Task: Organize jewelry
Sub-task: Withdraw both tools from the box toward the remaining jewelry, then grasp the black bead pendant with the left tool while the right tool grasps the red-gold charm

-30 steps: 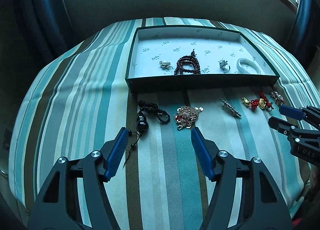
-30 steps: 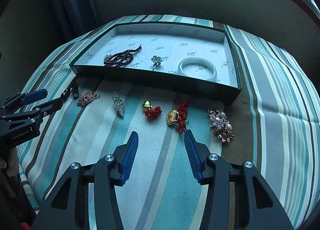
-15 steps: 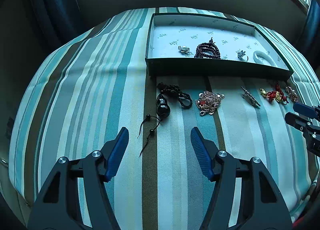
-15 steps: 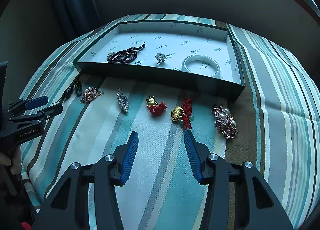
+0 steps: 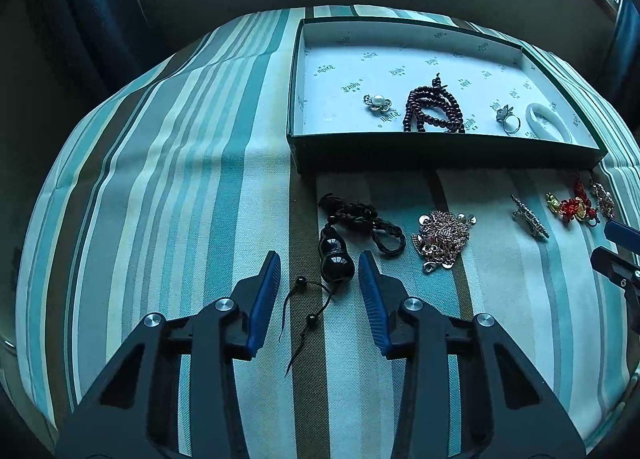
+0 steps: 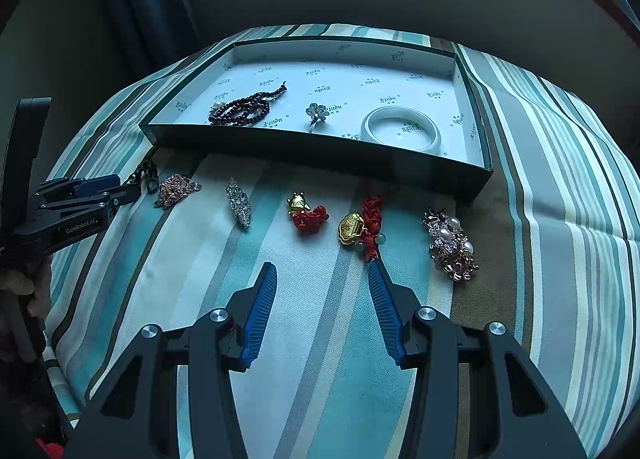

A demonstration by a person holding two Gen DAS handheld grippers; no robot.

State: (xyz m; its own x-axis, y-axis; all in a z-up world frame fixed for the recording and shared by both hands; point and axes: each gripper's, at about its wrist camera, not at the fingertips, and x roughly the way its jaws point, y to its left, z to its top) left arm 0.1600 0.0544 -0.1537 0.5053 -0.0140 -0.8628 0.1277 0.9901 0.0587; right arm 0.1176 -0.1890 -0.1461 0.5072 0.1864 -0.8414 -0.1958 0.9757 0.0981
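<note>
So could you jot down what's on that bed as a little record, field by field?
surface: striped cloth
container: open green box
in box: pearl brooch, dark bead bracelet, ring, white bangle
on cloth: black gourd pendant, pink chain, silver clip, two red-and-gold charms, pearl cluster
left gripper: open, either side of the gourd pendant
right gripper: open, empty

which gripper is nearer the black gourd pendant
Left. The left gripper has the black gourd pendant between its open fingers; the right gripper hovers far off, by the red knots.
</note>
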